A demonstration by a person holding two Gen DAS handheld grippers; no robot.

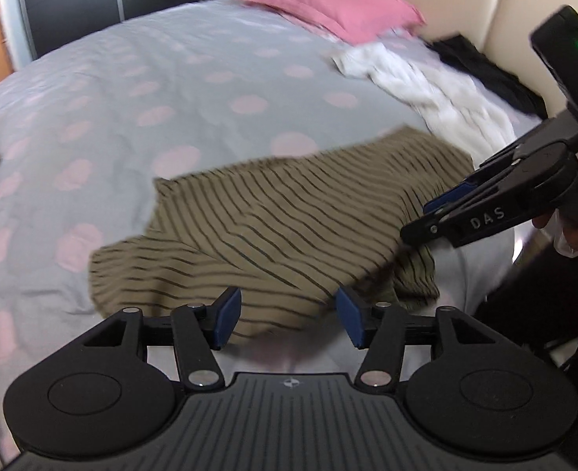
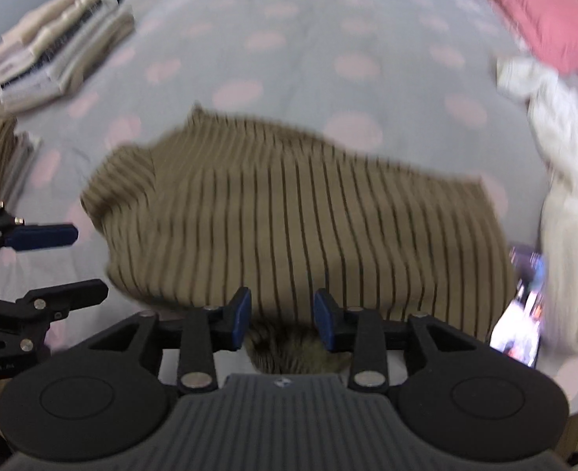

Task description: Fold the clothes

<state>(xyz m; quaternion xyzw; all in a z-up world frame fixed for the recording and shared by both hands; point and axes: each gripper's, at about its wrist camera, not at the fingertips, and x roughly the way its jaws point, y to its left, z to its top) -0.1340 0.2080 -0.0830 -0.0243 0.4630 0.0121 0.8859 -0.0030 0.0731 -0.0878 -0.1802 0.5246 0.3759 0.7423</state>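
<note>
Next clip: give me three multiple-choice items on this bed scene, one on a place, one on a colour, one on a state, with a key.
1. Where is the folded stack?
A. far left of the bed
B. on the pillow
C. under the shirt

2. What colour is the pillow?
A. green
B. pink
C. black

3. How does the left gripper stand?
A. shut on the shirt
B. shut, empty
C. open

Key: A, the stack sits far left in the right wrist view; B, plainly pink; C, its pads stand apart over the striped shirt.

Soft daylight, motion blur, fisheye warping
</note>
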